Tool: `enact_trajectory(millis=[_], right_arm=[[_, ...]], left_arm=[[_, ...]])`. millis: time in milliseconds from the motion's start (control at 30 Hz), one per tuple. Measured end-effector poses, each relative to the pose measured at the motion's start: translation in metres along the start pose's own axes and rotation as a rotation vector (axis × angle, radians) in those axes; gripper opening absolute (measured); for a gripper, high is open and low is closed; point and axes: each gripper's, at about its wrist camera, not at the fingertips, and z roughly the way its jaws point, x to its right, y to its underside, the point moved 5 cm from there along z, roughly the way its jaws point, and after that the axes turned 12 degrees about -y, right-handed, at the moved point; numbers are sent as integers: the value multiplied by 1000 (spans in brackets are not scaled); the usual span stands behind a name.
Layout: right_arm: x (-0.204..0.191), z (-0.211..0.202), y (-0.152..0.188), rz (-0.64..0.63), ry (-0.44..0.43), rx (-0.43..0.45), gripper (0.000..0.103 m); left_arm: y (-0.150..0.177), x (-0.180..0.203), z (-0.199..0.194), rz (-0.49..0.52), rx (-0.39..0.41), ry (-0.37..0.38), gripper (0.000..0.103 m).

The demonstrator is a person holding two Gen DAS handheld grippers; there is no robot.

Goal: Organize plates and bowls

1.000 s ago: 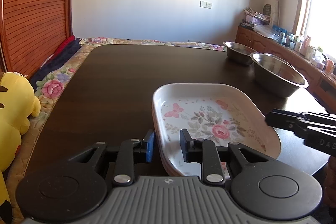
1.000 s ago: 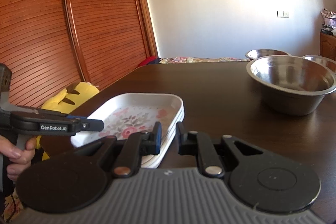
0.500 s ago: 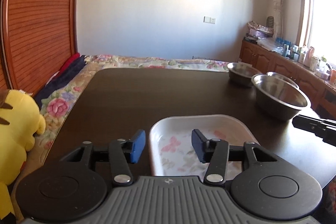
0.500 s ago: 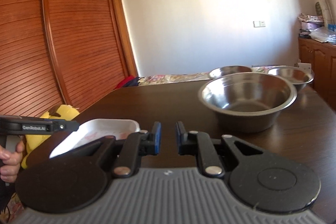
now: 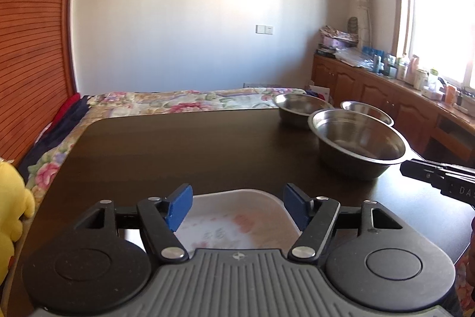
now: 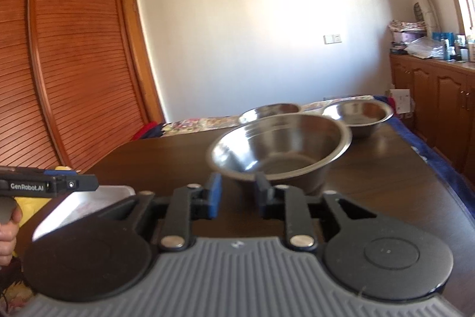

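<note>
The right gripper (image 6: 236, 195) – open a little, holding nothing – sits by the big bowl (image 6: 280, 149) mid-frame, so slide straight onto its near rim, while the left gripper (image 5: 237, 208) waits wide open, empty, over the white tray (image 5: 237, 223).

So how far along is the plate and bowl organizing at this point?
Done: the floral plates appear stacked at the table's near edge, and the left tool hangs open above them, gripping nothing. In hand: the right tool, open and empty, points at the large steel bowl. Left: all three bowls sit separately, including the two smaller bowls behind, not yet nested.
</note>
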Motion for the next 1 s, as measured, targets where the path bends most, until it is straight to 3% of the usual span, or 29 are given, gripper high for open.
enact_trajectory(millis=[100,333,567,867,933,1000], right_arm=[[16,-3,-7,-3,18,13,34],[52,0,-24,-31,46,22,46],[87,18,-33,-55,54,-15,46],[114,49,-39,-39,-7,-100,48],[117,54,-38,-18,-24,-119,48],[120,56,-38,-2,-36,-131,48]], left_arm=[[-6,16,6,21,2,11,77],[-22,57,24,69,4,37,80],[-37,92,47,96,-6,63,80],[-48,115,76,82,-54,81,80],[-48,116,82,73,-69,91,74],[-48,120,88,71,-87,94,59]])
